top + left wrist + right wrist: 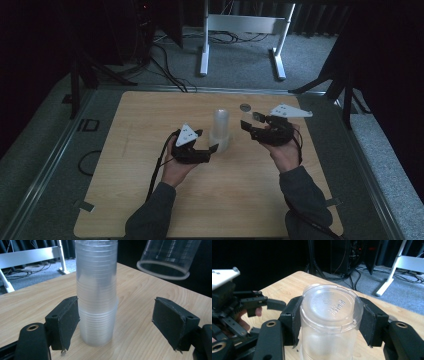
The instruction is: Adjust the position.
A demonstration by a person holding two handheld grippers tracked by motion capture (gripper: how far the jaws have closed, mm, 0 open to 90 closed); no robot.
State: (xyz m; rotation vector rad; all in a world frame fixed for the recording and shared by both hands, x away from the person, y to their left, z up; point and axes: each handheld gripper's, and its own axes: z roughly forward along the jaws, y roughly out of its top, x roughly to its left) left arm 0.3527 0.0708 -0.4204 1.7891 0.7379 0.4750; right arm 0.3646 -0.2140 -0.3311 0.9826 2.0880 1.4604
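You are holding one clear cup point(331, 315) clamped in your right gripper point(329, 320), lifted right of centre frame, while your left gripper point(116, 322), jaws spread, is flanking the stack point(97, 292) at mid-table; next, steady that stack

Dim lab: tripods point(82, 70), floor cables point(167, 70).

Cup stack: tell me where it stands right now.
In the high view the cup stack stands upright near the middle of the table, between the two hands. The open left tongs sit around its base, one pad touching it.
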